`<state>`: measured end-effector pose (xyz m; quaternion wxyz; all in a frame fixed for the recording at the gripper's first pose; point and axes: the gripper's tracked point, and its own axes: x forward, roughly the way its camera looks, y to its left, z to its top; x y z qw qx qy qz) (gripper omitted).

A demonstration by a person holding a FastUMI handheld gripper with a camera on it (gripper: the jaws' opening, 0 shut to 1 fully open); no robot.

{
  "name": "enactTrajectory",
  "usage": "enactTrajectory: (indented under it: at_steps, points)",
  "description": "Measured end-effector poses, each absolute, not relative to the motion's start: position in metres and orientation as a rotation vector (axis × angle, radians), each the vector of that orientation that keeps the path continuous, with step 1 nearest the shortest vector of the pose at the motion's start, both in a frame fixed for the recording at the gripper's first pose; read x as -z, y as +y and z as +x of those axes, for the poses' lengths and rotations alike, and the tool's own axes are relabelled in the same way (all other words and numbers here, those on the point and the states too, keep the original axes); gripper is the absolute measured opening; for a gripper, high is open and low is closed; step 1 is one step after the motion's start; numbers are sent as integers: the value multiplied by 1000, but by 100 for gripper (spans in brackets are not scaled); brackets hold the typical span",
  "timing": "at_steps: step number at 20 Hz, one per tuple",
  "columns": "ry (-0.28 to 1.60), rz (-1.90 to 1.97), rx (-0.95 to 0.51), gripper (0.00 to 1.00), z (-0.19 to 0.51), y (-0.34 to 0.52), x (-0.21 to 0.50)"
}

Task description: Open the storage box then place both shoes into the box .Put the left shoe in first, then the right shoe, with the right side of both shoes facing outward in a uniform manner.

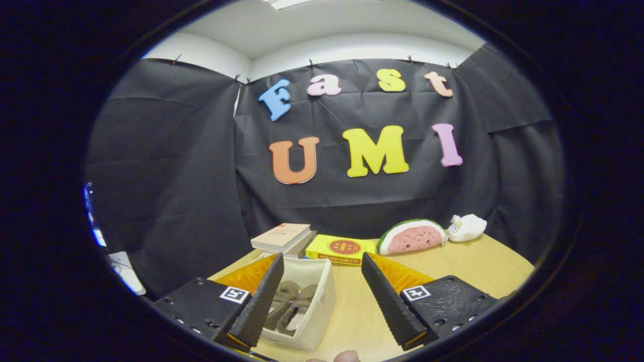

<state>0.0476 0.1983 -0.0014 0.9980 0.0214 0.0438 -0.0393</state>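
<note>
Jaws spread wide, gripping nothing — the storage box (307, 301), shoes (292, 306) inside, sits between them.

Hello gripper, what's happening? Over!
Gripper open, holding nothing. Shoes inside open storage box, between the fingers. Nothing blocking.

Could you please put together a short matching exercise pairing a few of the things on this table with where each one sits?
Things:
1. shoes
2. yellow book
3. watermelon plush
4. white plush

Places:
A. flat on the table, between the tan book and the watermelon plush
B. farthest from the storage box, beside the watermelon plush
C. inside the white storage box, between the open fingers of the gripper
D. by the booth's wall, between the yellow book and the white plush

Pairs: 1-C, 2-A, 3-D, 4-B
</note>
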Motion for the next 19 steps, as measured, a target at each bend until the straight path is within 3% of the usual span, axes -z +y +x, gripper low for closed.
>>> enactTrajectory:
  at_steps: [19]
  points:
    - [60,81,165,94,30,147,11]
